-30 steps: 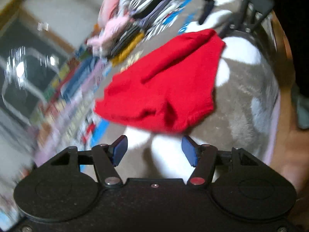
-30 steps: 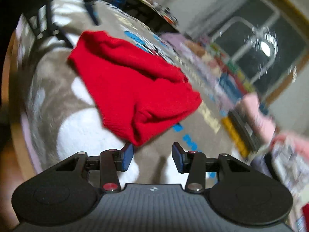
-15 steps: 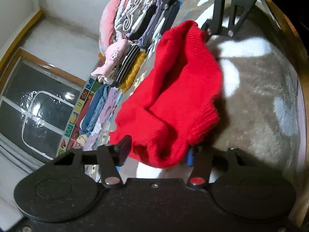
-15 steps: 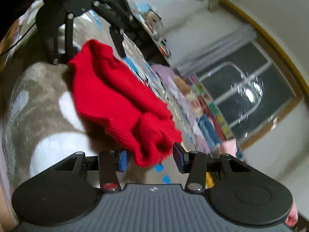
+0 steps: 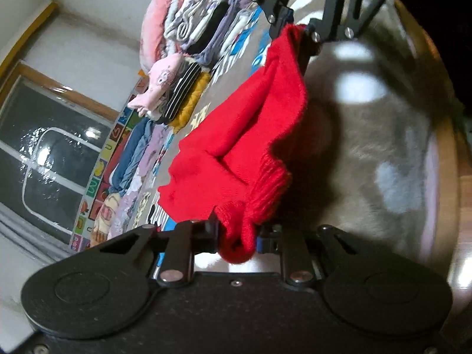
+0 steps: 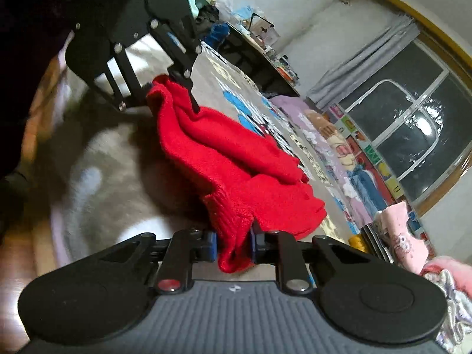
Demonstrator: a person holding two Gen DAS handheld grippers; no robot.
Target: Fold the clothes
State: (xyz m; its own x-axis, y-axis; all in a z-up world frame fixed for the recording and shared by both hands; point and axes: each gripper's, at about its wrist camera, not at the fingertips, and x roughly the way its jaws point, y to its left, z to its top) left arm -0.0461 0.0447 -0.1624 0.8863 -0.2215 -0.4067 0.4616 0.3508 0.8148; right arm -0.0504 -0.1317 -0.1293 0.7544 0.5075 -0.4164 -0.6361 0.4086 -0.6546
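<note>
- The left tongs (image 5: pixel 237 240) have just closed on one ribbed corner of the red knitted garment (image 5: pixel 244 135).
- The right tongs (image 6: pixel 233 243) have just closed on the opposite corner.
- From each tongs the garment's long axis runs toward twelve o'clock, sagging between them above the grey rug (image 5: pixel 383 135).

Grey white-spotted rug (image 5: pixel 368 135): red knit garment (image 5: pixel 236 135) partly on it.

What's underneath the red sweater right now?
Under the red knit sweater, pinched by the left gripper and right gripper, lies a grey plush blanket with white patches in its shadow. Whatever lies beneath the sagging far side is covered.
</note>
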